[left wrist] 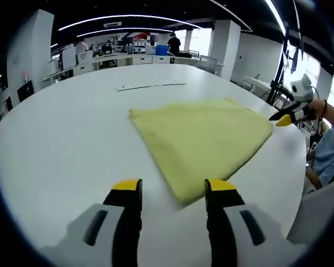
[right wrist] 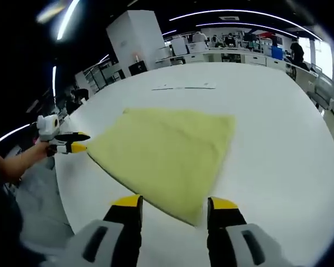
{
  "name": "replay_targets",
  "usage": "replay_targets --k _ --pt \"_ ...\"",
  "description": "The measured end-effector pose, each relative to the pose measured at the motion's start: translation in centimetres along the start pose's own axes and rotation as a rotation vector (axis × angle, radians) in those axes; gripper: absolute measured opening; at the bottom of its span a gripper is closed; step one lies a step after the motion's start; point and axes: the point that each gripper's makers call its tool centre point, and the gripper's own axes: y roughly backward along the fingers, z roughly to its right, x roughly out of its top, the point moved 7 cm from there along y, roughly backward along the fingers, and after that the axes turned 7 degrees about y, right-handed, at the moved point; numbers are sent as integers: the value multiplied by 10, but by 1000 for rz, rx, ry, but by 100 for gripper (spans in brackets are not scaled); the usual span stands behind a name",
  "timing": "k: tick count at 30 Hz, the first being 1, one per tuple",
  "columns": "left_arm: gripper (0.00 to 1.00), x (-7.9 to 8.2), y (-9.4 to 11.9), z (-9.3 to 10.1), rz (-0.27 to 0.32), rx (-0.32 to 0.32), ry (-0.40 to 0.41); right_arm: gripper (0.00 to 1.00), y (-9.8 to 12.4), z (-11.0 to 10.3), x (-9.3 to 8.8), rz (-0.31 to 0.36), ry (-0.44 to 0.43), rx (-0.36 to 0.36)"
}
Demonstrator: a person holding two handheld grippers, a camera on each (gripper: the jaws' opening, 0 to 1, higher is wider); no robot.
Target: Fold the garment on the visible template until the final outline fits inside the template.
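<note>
A yellow cloth (left wrist: pixel 203 143) lies flat on a white table (left wrist: pixel 67 139), one corner between each gripper's jaws.

The left gripper (left wrist: pixel 173 188) is wide open, holding nothing, the cloth's near corner just ahead of its tips. The right gripper (right wrist: pixel 173 203) is likewise wide open and empty at the opposite corner. A thin strip (right wrist: pixel 185 87) lies on the table beyond the cloth.

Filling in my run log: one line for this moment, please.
cloth: flat on table, yellow | left tool: open, at near corner | right tool: open, at near corner | fold: not started
</note>
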Motion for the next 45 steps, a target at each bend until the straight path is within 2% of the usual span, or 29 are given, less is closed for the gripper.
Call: replay_targets --k 5,8,13,16,24,28,32,35,45 --pt "37 -3 -1 5 -10 -25 12 28 1 3 -10 -14 16 -10" --pt "34 -8 -2 6 -50 -28 2 23 2 5 -14 -24 20 -20" --pt "29 -10 -2 8 -64 -36 -2 16 3 11 -22 -28 9 -46" --pt "22 -11 -3 9 -71 -39 -2 11 1 13 -22 -15 -4 -44" --pt "12 -14 -5 9 -82 -39 5 0 -1 14 -21 -10 11 -49" --pt "4 -14 -4 7 -80 -33 4 0 0 15 -21 -13 14 -52" --pt "3 -15 -4 4 -84 -6 14 0 1 15 -21 -13 7 -60" --pt "0 -16 -2 6 -78 -9 11 0 3 15 -23 -12 -20 -66" --pt "0 -21 7 7 -94 -5 -6 0 9 11 -28 -9 -10 -57"
